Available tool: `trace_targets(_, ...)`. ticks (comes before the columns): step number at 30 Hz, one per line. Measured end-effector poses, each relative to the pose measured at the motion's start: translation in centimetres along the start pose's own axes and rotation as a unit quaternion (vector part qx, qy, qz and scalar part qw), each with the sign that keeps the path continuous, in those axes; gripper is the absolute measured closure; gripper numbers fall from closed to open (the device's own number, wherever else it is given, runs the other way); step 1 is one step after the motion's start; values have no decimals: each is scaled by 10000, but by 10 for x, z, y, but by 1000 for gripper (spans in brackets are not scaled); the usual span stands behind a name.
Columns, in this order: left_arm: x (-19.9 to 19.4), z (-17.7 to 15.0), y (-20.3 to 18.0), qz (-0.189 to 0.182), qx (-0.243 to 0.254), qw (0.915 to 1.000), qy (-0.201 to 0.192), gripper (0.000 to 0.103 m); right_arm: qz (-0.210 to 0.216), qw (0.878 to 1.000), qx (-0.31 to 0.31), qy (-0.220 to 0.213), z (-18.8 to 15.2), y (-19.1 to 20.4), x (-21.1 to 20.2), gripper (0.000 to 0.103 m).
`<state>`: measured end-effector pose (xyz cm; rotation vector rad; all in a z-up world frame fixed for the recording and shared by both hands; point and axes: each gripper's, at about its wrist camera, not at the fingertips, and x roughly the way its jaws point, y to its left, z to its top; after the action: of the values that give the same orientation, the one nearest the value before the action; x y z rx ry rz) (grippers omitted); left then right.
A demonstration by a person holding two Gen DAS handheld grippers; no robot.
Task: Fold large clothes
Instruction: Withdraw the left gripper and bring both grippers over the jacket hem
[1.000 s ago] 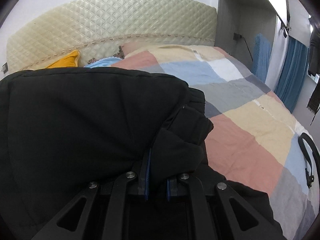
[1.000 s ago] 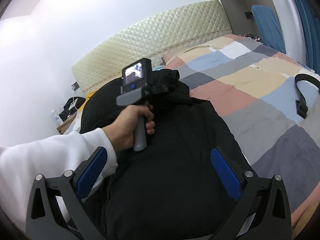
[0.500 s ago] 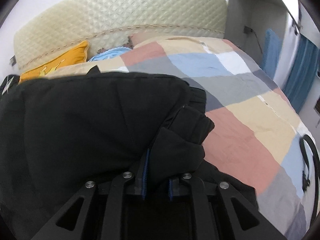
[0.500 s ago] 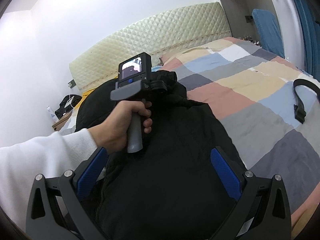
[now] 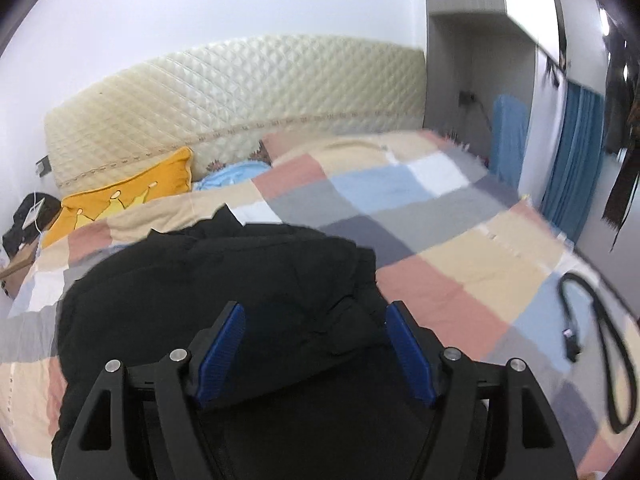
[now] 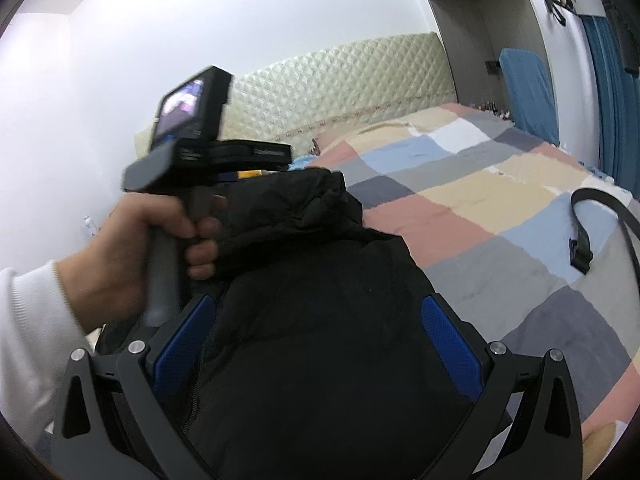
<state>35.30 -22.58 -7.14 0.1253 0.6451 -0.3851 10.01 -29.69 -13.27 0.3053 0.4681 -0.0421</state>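
Left wrist view: the left gripper (image 5: 316, 354) has its blue pads spread wide, with nothing between them; it hovers just above the black jacket (image 5: 208, 280).
Jacket position: it lies bunched on the patchwork bedspread (image 5: 460, 280), on the left half of the bed, toward the person's side.
Left of the jacket: a yellow pillow (image 5: 128, 196) leans near the quilted headboard (image 5: 240, 96).
Right of the jacket: a black strap (image 5: 600, 344) lies well apart from it, on the bedspread.
Right wrist view: the right gripper (image 6: 316, 348) is also wide open and holds nothing, poised over the near part of the jacket (image 6: 332, 320).
Left hand: the left hand (image 6: 160, 240) grips the handle of the other tool, raised above the jacket's far left part.
Progress, as a judgement: one part of the jacket is laid over the body, a thick doubled ridge (image 6: 304, 208) showing at the far end, so at least one fold looks done. The bundle is still lumpy and not squared, so more folding and flattening seems left.
Long axis: the jacket appears to run from the person toward the headboard, far end pointing at the pillows; which end is collar or hem I cannot tell.
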Motion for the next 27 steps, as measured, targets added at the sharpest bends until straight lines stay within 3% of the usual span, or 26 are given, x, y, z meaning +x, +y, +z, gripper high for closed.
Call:
trace_targets(9, -142, 6, 42, 124, -156, 9955, -929, 30, 115, 9968, -398, -691, 13, 8, -33, 0)
trace_targets(16, -226, -25, 77, 302, -90, 9927, -1165, 30, 268, 9940, -888, -585, 11, 40, -44, 0)
trace_targets(22, -250, -81, 113, 245, -617, 9943, -832, 30, 344, 9907, -1164, -616, 5, 54, -52, 0)
trace_targets(27, -246, -124, 129, 250, -735, 9947, -668, 30, 337, 9913, -1211, -391, 2, 58, -40, 0)
